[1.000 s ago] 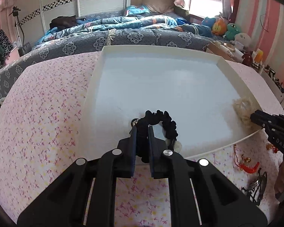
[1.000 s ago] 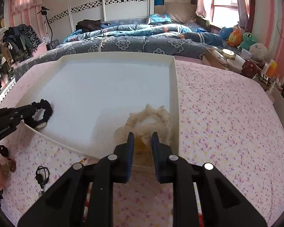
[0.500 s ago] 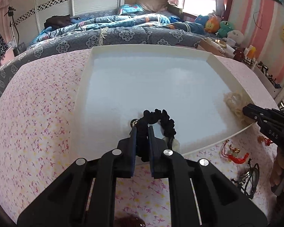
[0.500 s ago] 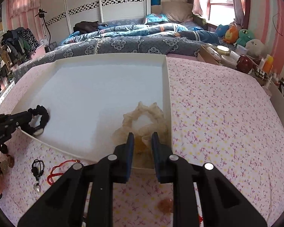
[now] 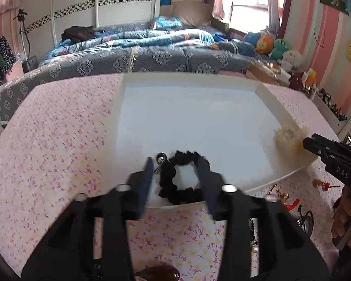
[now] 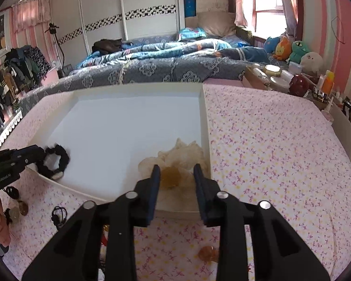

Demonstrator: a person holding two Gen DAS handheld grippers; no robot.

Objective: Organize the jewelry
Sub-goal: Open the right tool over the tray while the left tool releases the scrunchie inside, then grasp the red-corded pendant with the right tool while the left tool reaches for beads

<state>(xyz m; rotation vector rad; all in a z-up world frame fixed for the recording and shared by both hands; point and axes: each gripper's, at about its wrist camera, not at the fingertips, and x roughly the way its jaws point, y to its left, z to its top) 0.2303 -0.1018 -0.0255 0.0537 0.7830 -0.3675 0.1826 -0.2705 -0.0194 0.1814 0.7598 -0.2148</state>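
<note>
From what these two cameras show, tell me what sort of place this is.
Very likely a bedroom: an unmade bed with a blue quilt, plush toys by the window, and clothes on a rack beside wardrobe doors.

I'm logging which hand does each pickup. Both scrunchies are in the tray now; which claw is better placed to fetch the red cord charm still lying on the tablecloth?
Probably the right claw. The red cord charm lies outside the tray, near the right claw; the left claw is open around the black scrunchie.

Right gripper [image 6: 176,174], jaws apart, straddles cream scrunchie [image 6: 182,159] in white tray [image 6: 206,121] lower-right corner. Left gripper [image 6: 38,155] at black scrunchie [image 6: 56,161], frame left.
</note>
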